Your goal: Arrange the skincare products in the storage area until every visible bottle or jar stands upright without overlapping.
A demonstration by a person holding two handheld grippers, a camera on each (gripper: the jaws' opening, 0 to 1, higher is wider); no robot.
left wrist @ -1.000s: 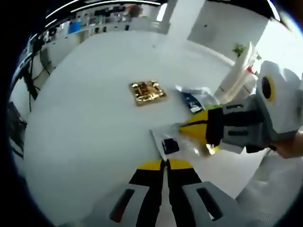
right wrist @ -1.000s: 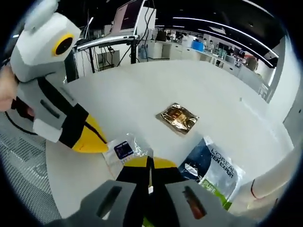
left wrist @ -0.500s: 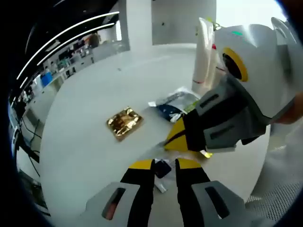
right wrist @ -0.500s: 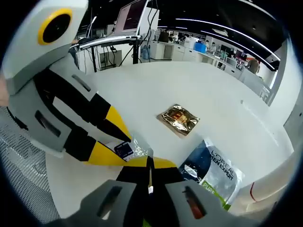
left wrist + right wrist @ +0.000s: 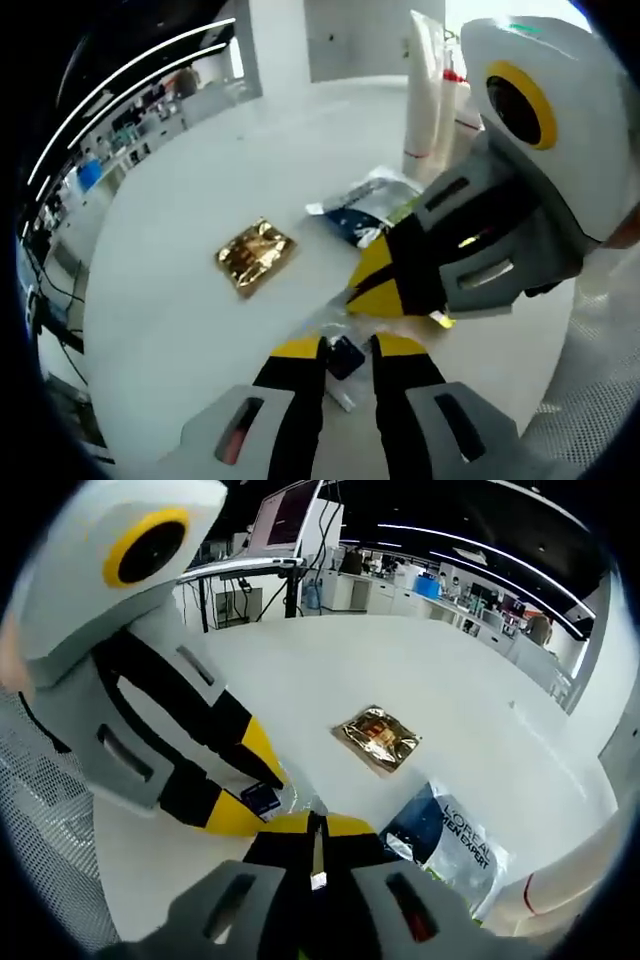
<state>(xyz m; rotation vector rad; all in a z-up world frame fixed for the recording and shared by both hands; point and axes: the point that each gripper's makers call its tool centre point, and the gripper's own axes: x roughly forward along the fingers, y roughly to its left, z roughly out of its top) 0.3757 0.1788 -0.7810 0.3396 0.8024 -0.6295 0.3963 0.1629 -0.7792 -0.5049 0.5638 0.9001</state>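
Both grippers are converging on the small clear sachet with a dark label (image 5: pixel 343 357): left gripper (image 5: pixel 349 347) fingers parted around it, right gripper (image 5: pixel 316 825) fingers closed. Next, pinching and lifting it.

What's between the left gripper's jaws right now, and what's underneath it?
A small clear sachet with a dark blue label lies between the open jaws of the left gripper, flat on the white table. The right gripper covers its far end; nothing shows beneath it.
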